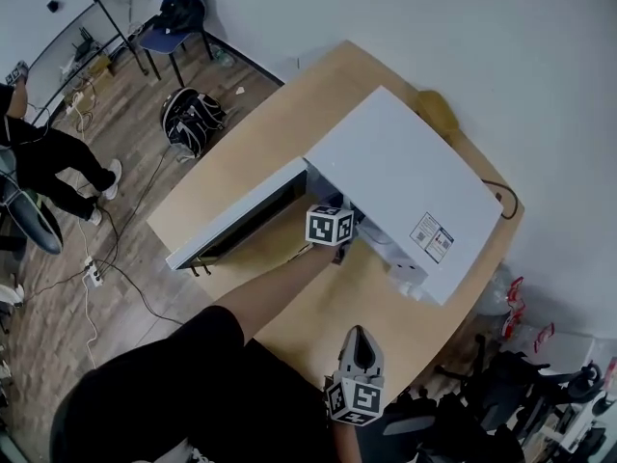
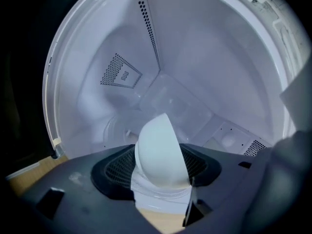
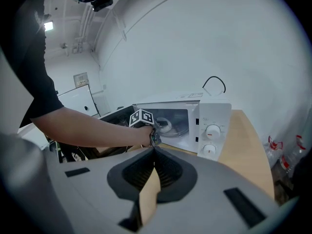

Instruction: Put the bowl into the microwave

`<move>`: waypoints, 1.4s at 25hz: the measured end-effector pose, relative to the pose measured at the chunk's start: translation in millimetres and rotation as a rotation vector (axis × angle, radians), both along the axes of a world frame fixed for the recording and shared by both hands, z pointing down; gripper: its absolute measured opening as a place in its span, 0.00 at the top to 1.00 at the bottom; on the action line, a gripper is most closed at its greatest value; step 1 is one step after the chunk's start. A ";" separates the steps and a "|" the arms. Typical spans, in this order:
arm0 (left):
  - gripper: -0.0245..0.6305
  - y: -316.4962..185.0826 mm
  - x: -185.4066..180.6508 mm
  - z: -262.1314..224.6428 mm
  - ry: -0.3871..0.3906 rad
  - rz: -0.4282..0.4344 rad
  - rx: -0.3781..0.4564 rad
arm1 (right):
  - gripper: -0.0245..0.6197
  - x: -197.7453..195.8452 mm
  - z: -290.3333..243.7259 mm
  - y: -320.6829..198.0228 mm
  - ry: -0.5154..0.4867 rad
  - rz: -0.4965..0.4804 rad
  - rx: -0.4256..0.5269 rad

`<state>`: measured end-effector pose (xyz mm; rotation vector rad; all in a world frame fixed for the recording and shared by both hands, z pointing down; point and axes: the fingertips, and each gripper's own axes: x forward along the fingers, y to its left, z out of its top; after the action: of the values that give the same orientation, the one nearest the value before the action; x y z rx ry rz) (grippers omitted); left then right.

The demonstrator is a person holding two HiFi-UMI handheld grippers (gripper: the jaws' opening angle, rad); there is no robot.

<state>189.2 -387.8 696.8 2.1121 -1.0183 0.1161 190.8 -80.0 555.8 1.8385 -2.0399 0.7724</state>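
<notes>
Inside microwave [image 2: 209, 57]: white bowl [image 2: 160, 152], tipped on edge over the glass turntable [image 2: 117, 130]; I cannot tell whether the two touch.
Left gripper [image 2: 161, 168]: jaws partly apart, clamped on the bowl from both sides; it pokes through the doorway at the end of a bare forearm [image 1: 280, 292].
Door [image 1: 236, 222]: swung wide open, to the left in the head view.
Dials [image 3: 213, 130]: two, on the front panel right of the cavity.
Right gripper [image 3: 153, 152]: jaws together at the tips, nothing between them; held back from the microwave, over the near edge of the tabletop [image 1: 289, 114].
Tabletop: light wood, carries the microwave.
Floor [image 1: 125, 239]: backpack [image 1: 193, 119] and blue chair [image 1: 178, 8] beyond the tabletop.
</notes>
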 end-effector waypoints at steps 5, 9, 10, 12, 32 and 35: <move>0.55 -7.7 -13.0 1.2 -0.071 -0.025 0.039 | 0.87 -2.1 -1.9 -2.6 -0.003 -0.005 0.002; 0.53 -8.5 -15.0 0.1 -0.099 -0.007 0.099 | 0.87 -2.9 0.2 -4.2 -0.007 -0.010 -0.004; 0.52 -8.9 -14.9 -0.8 -0.110 0.000 0.118 | 0.87 -2.6 0.7 -4.5 -0.008 -0.009 -0.006; 0.50 -10.5 -13.4 -2.2 -0.128 0.016 0.149 | 0.87 -2.5 1.9 -5.0 -0.010 -0.007 -0.009; 0.40 21.9 4.1 -22.1 -0.181 0.176 0.346 | 0.87 8.6 9.5 -6.4 -0.009 0.004 -0.021; 0.40 26.8 3.9 -19.9 -0.207 0.168 0.341 | 0.87 5.7 11.8 -5.9 -0.009 0.001 -0.023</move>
<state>193.1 -361.0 676.9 2.5389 -1.0359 0.2643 196.5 -85.9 567.7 1.8269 -2.0275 0.8028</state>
